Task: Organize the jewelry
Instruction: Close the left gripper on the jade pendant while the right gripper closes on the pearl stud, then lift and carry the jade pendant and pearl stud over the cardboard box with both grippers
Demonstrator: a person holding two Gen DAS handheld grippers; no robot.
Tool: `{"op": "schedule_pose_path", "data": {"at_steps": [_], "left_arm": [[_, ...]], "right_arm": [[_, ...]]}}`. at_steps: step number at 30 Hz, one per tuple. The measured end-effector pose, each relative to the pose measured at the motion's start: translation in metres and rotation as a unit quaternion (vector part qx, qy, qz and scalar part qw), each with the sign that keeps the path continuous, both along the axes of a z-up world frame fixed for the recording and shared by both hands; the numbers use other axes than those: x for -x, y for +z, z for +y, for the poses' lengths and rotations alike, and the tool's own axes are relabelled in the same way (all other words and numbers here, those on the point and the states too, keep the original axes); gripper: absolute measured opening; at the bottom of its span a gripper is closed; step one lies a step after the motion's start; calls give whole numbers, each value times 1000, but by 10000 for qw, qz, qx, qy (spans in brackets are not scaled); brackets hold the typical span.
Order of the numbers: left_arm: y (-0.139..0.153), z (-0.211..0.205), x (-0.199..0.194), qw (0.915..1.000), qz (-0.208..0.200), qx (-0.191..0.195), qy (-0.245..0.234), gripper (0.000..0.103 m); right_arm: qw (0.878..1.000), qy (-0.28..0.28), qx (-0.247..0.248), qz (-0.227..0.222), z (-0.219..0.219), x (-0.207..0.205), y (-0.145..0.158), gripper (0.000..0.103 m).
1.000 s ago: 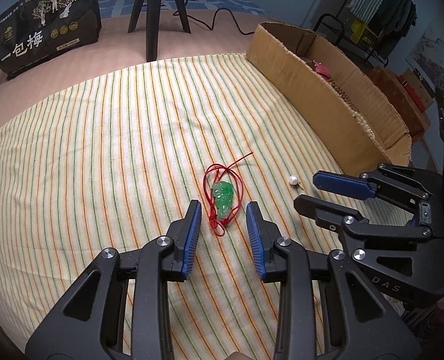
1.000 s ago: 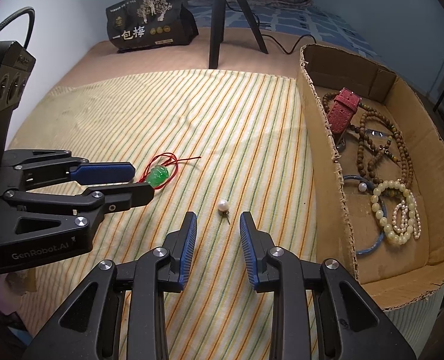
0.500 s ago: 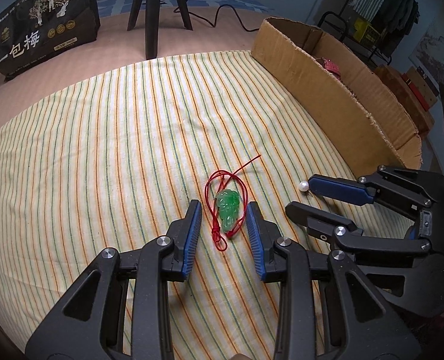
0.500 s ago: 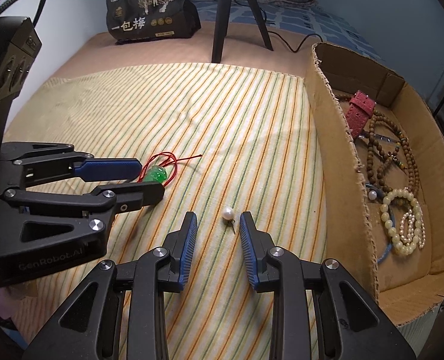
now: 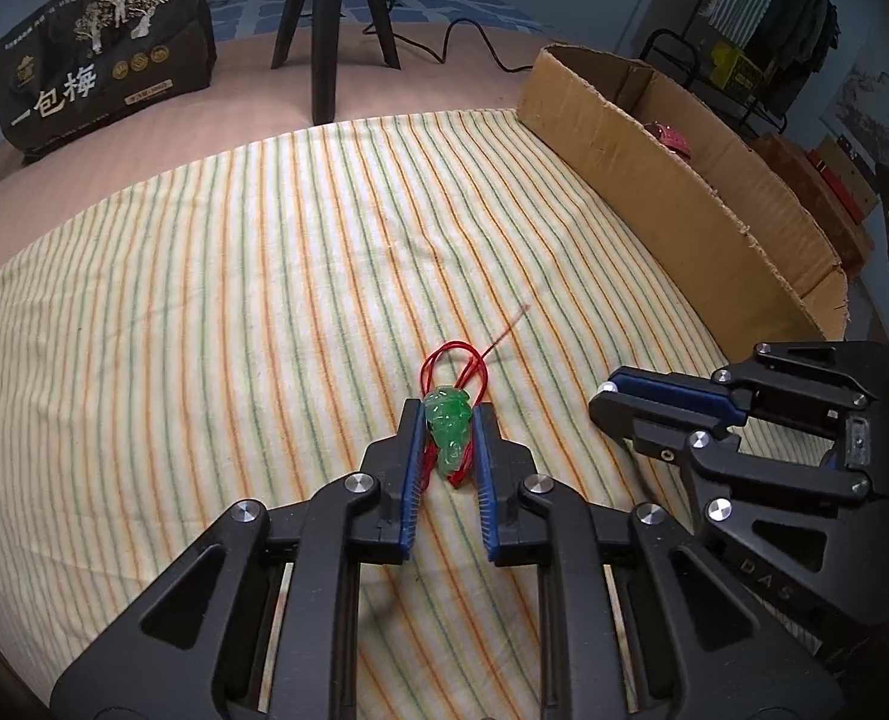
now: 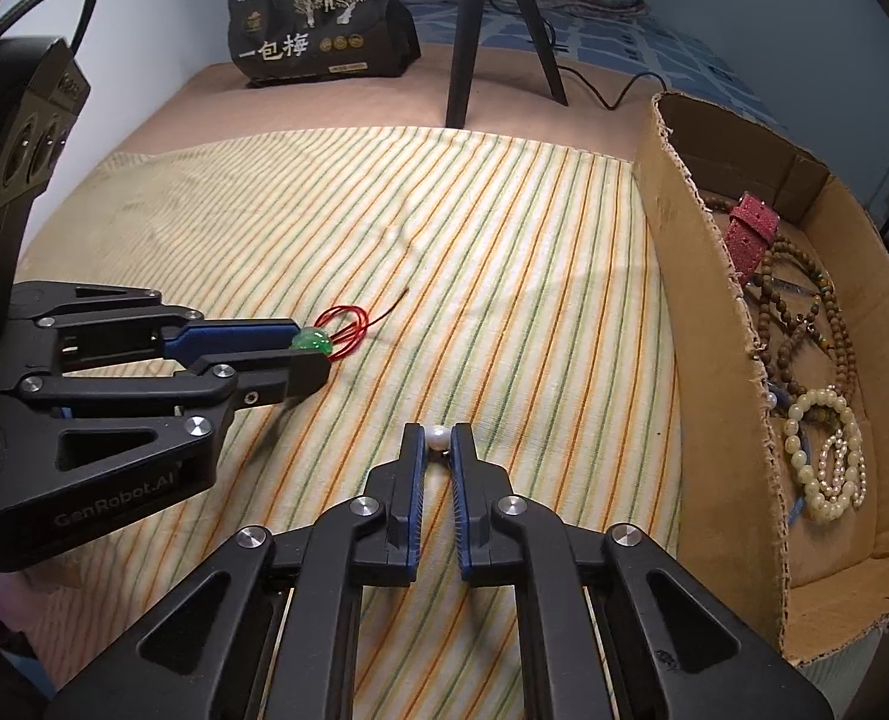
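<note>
In the left wrist view, the left tool [image 5: 449,438] is clamped on the carved green jade-like pendant [image 5: 448,433] at centre, its thin red cord [image 5: 451,360] looping toward 12 o'clock over the striped cloth [image 5: 234,300]; hard, light and probably slippery, it is best held across its flat sides. In the right wrist view, the right tool [image 6: 438,441] pinches the small white pearl bead [image 6: 437,438] at centre, round and liable to squirt out, with the open cardboard box [image 6: 714,360] at 3 o'clock.

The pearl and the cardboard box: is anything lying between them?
No. In the right wrist view, only bare striped cloth lies between the pearl and the cardboard box.

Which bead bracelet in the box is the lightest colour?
The cream bracelet of big pale round beads at the cardboard box's near end; the other strings are brown wood.
</note>
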State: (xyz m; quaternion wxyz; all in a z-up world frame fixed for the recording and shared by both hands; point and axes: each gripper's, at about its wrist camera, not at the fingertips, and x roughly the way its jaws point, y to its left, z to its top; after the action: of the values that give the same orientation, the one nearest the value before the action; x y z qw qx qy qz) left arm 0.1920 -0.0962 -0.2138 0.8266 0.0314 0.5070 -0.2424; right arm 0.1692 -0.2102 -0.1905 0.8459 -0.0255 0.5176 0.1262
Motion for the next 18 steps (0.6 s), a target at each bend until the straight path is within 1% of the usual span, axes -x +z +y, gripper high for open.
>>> {"op": "schedule_pose_path", "data": {"at_steps": [4, 9, 15, 18], "left_arm": [[8, 11, 7, 9999, -48, 66, 121, 15], [24, 20, 17, 9995, -177, 184, 200, 14], [56, 21, 33, 9980, -409, 447, 182, 14], [72, 17, 38, 9969, -500, 594, 160, 14]], "right_arm": [[9999, 21, -99, -84, 3, 4, 7, 7], [9994, 87, -228, -237, 6, 16, 24, 7], [9983, 67, -410, -413, -1, 34, 51, 7], [9972, -30, -559, -503, -10, 41, 66, 7]]}}
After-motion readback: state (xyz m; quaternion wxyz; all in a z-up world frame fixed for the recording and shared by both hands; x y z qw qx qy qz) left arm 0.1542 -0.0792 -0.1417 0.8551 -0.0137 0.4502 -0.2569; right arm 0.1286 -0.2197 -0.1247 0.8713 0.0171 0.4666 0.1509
